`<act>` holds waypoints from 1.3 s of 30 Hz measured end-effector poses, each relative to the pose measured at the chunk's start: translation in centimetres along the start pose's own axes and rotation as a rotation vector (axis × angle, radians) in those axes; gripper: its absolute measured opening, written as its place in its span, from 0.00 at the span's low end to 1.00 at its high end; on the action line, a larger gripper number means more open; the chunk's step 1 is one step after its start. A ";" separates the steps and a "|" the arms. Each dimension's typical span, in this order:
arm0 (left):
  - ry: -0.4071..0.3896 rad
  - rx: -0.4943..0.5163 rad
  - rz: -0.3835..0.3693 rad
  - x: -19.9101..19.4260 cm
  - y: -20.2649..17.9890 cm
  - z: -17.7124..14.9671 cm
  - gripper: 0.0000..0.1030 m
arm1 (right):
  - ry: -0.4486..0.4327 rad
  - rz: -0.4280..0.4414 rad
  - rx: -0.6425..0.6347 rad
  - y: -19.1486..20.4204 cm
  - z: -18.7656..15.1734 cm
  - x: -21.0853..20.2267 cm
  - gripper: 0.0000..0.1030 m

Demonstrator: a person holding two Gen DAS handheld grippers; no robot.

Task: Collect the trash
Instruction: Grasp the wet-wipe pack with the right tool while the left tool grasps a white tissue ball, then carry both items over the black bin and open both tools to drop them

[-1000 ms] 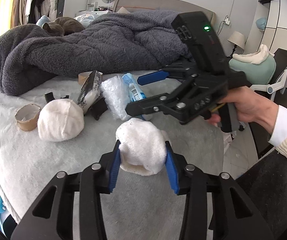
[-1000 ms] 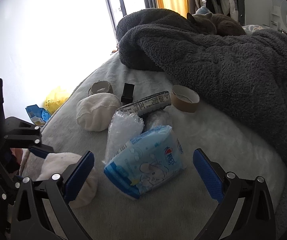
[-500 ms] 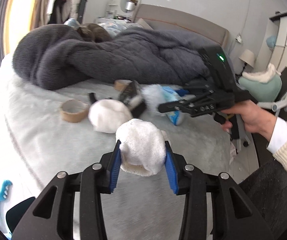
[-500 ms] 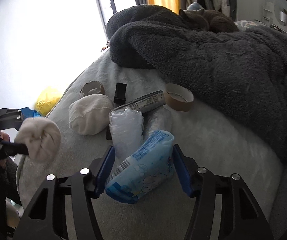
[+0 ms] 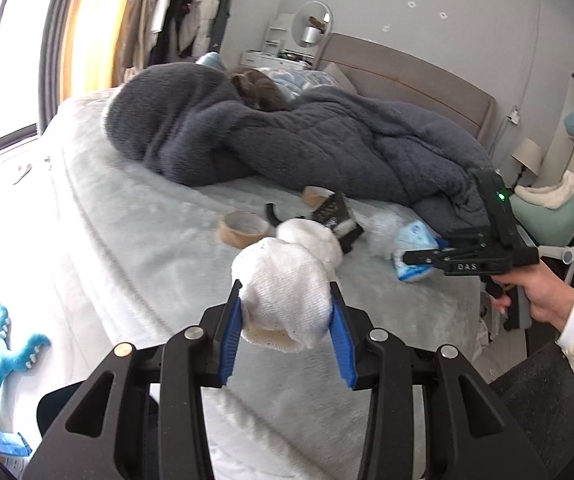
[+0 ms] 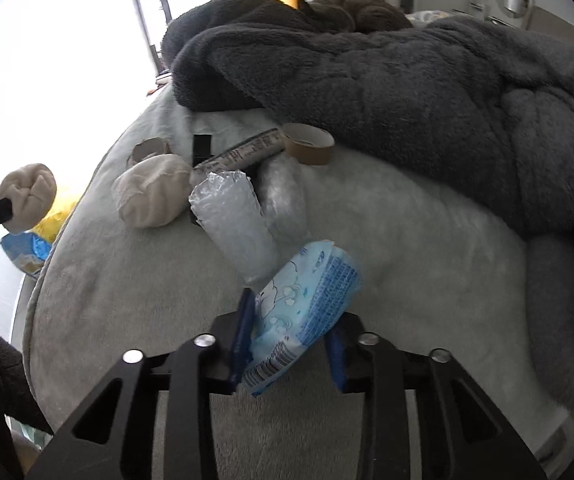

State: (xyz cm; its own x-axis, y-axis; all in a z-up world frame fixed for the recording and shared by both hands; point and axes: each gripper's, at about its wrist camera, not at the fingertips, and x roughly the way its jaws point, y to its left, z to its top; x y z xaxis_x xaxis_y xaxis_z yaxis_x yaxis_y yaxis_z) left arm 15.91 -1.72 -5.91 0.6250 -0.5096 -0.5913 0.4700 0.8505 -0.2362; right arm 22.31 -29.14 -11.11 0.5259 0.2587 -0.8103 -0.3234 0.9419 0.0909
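My left gripper [image 5: 287,320] is shut on a white sock ball [image 5: 283,300] and holds it above the bed's edge; it also shows in the right wrist view [image 6: 25,196]. My right gripper [image 6: 289,340] is shut on a blue tissue pack [image 6: 303,300], lifted off the bed; it shows in the left wrist view [image 5: 411,256]. On the bed lie a second white sock ball [image 6: 151,196], clear plastic wrap [image 6: 231,220], a dark wrapper tube [image 6: 239,152] and two cardboard tape rolls [image 6: 309,144] [image 6: 149,148].
A large grey blanket [image 6: 407,80] covers the far side of the bed [image 6: 407,240]. A blue toy [image 5: 3,356] and a yellow bag [image 6: 57,216] lie on the floor by the window. A chair [image 5: 559,216] stands at the right.
My right gripper closed on the tissue pack and lifted it. My left gripper carried the sock ball left and away from the bed's middle.
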 end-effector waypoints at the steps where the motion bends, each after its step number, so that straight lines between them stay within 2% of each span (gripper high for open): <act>1: -0.003 -0.004 0.008 -0.2 0.3 0.0 0.42 | -0.008 -0.010 0.027 -0.1 -0.1 -0.3 0.24; 6: 0.004 -0.029 0.057 -1.3 1.7 -0.4 0.42 | -0.068 -0.069 0.141 -0.2 -0.4 -1.8 0.14; 11: 0.035 -0.053 0.114 -1.9 3.5 -1.3 0.42 | -0.126 -0.150 0.114 2.2 0.3 -3.1 0.13; 16: 0.073 -0.094 0.171 -2.4 5.9 -2.7 0.42 | -0.202 -0.312 0.029 5.4 2.0 -4.3 0.11; 19: 0.090 -0.133 0.207 -3.0 8.1 -4.1 0.42 | -0.262 -0.337 0.019 6.9 2.9 -5.0 0.11; 25: 0.163 -0.190 0.268 -3.7 12.1 -6.8 0.42 | -0.342 -0.288 -0.053 11.1 4.4 -5.6 0.11; 31: 0.226 -0.255 0.302 -4.2 15.1 -9.5 0.42 | -0.396 -0.191 -0.098 15.7 5.5 -5.6 0.11; 39: 0.354 -0.328 0.298 -3.6 18.0 -13.2 0.42 | -0.361 -0.007 -0.162 24.0 6.0 -3.2 0.11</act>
State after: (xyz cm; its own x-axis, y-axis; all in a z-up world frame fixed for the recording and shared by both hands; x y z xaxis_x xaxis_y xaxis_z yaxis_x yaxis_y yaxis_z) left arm 13.88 17.15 -18.25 0.4270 -0.2150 -0.8783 0.0519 0.9755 -0.2136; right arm 17.61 -6.12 -2.81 0.7619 0.3381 -0.5524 -0.4236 0.9053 -0.0302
